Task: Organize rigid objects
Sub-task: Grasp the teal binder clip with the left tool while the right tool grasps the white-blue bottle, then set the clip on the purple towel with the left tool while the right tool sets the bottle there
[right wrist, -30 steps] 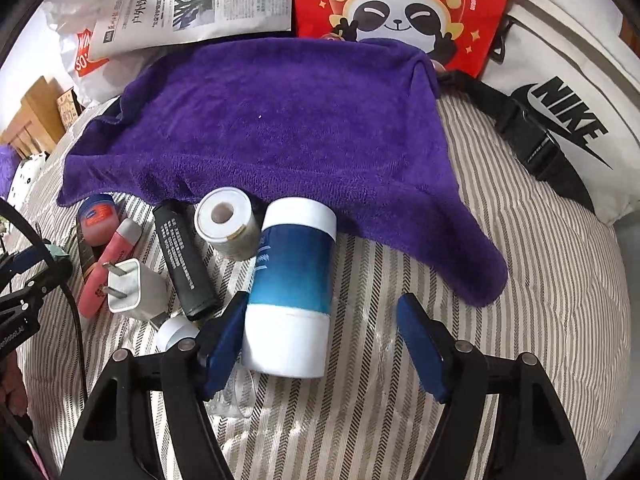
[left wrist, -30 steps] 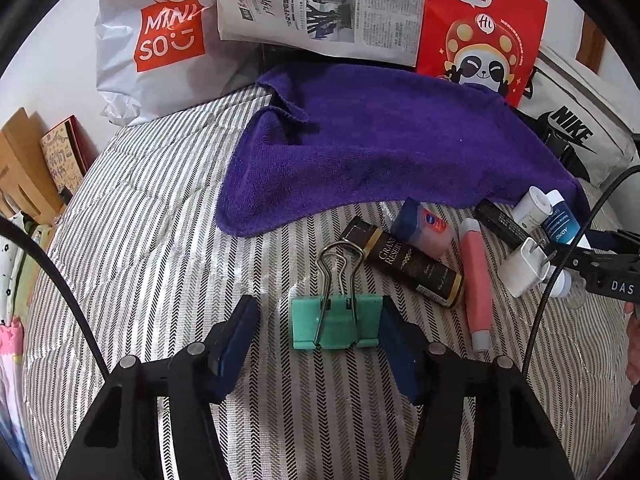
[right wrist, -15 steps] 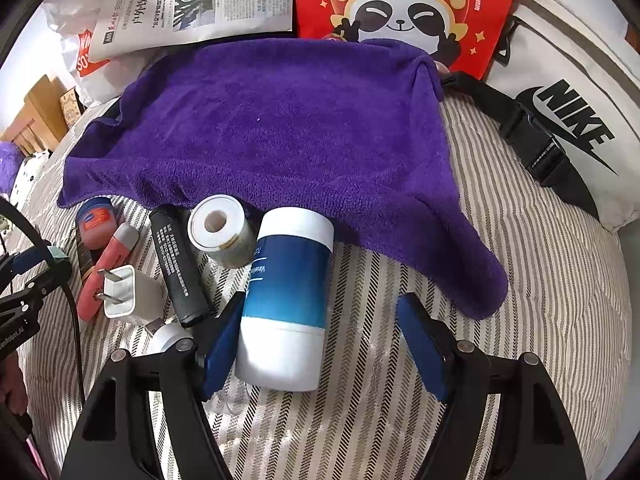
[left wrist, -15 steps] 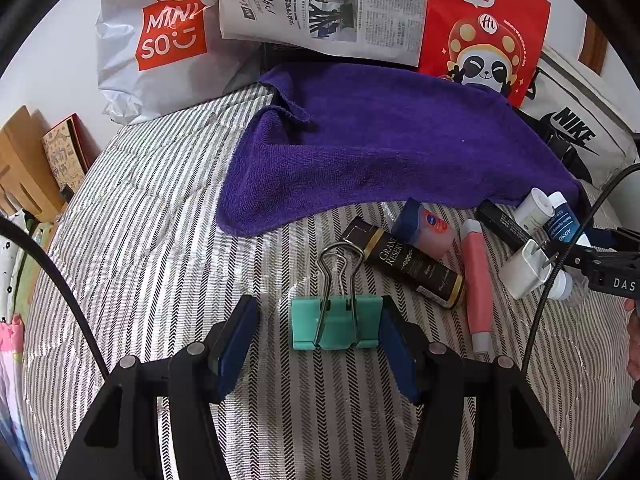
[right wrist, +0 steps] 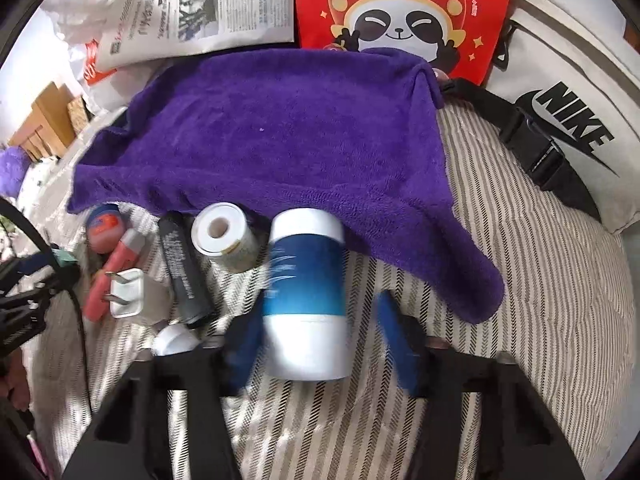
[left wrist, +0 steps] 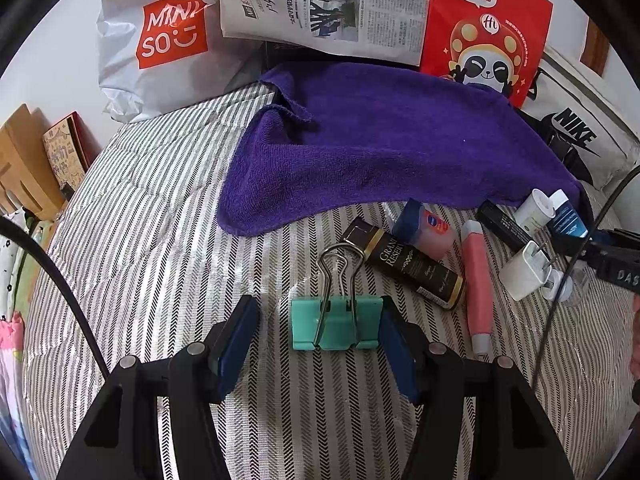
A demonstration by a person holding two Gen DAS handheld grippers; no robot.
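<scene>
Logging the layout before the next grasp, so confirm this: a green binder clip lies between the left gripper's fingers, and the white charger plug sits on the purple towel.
One detail is wrong. The white charger plug is not on the purple towel; it lies on the striped bedcover, beside the pink tube, as the left wrist view shows. The green binder clip does lie between the left gripper's fingers.

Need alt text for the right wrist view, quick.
Right gripper closing around a blue-and-white bottle lying on a striped bed, a gap at the right pad. A purple towel lies behind; a tape roll, black tube and white charger sit left.
</scene>
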